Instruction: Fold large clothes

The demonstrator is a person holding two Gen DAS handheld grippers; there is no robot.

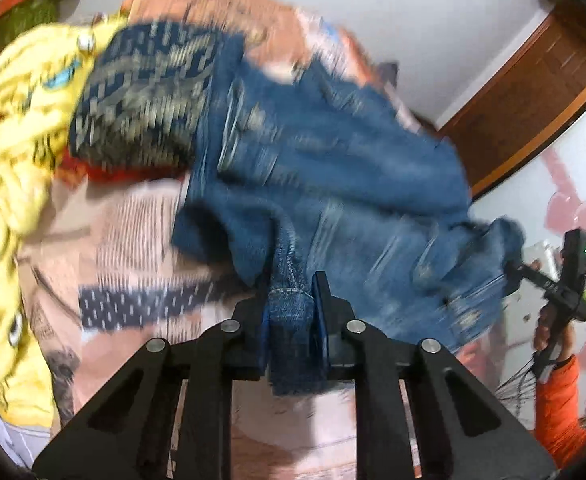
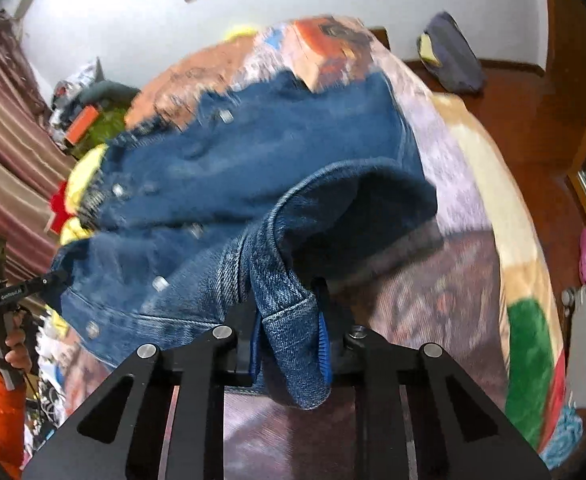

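A blue denim jacket (image 1: 333, 168) with metal snap buttons hangs stretched between both grippers above the bed; it also shows in the right wrist view (image 2: 253, 168). My left gripper (image 1: 293, 312) is shut on a thick hem of the jacket. My right gripper (image 2: 289, 320) is shut on another denim edge, by an open sleeve or armhole. The right gripper shows far right in the left wrist view (image 1: 509, 276), the left gripper far left in the right wrist view (image 2: 59, 276). Both views are motion-blurred.
A patterned pink and orange blanket (image 1: 133, 248) covers the bed (image 2: 473, 200). A yellow garment (image 1: 17, 152), a dark patterned cloth (image 1: 145, 92) and something red lie at the bed's left. Wooden floor and a purple bag (image 2: 453, 56) lie beyond. Striped curtain (image 2: 9, 128) at left.
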